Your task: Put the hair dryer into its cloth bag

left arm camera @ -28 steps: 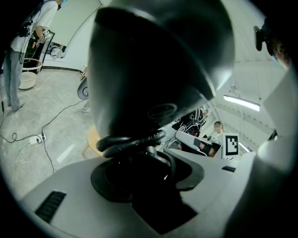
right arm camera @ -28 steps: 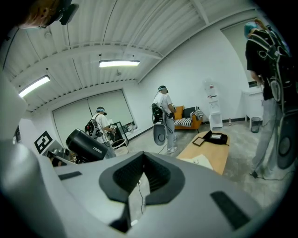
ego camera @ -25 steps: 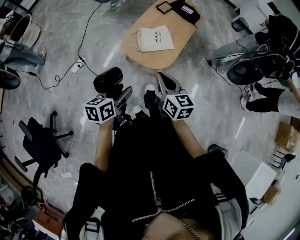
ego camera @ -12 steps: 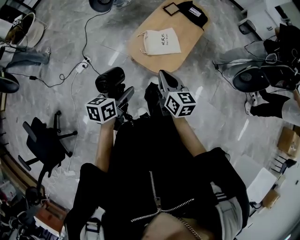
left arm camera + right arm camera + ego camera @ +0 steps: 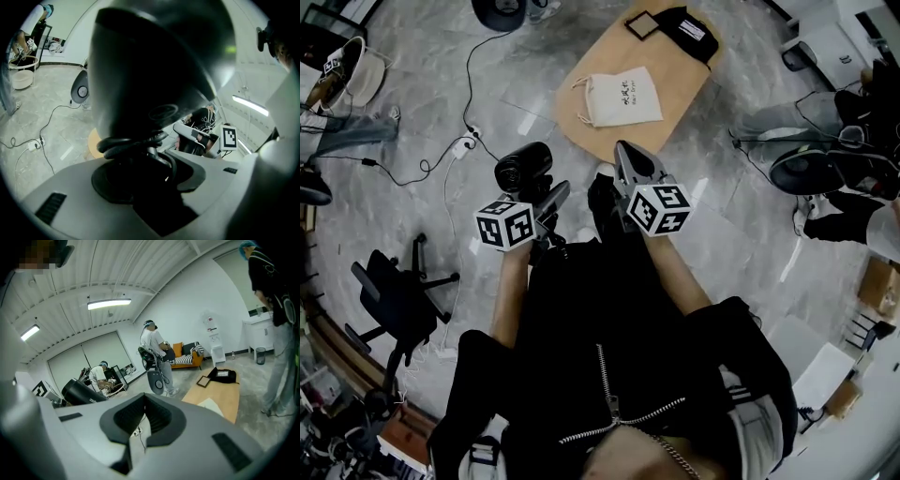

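The cloth bag [image 5: 623,97] on the counter [image 5: 675,84] carries dark print, too small to read; no other lettering is legible.

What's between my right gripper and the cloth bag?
Only bare table; the head view shows nothing else between the right gripper and the cloth bag.
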Available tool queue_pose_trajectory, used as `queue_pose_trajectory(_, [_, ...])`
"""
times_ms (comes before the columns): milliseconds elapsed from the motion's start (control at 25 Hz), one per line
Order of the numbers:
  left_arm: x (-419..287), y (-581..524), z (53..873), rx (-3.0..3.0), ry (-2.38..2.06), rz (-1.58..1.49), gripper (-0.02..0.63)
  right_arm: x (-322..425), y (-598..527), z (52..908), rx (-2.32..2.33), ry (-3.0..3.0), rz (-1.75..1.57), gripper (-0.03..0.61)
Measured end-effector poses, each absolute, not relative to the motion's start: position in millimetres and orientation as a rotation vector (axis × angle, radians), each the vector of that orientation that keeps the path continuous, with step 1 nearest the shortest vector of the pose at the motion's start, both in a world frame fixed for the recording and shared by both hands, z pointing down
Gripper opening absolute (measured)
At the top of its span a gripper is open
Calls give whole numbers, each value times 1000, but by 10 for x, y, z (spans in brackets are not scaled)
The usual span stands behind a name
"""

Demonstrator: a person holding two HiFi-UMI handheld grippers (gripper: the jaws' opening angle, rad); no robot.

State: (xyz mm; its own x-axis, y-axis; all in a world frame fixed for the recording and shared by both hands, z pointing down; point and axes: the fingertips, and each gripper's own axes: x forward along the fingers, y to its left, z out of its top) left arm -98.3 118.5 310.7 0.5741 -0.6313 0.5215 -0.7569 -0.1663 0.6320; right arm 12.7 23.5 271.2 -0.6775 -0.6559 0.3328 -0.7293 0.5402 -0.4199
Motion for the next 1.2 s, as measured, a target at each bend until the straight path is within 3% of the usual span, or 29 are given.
queue_pose_trajectory(600, [-885, -117, 3210, 1934, -1052, 218, 216, 240, -1282, 3082, 1194, -2546, 917, 11])
queue_pose_trajectory(1040, [-1203, -743, 3562, 1962, -1122, 324, 216, 64, -1726, 4038, 1025, -2357, 924, 15])
queue_pose_trajectory(1200, [-1286, -887, 3948, 1954, -1109, 365, 216, 0, -1817, 4454, 988, -2285, 922, 44])
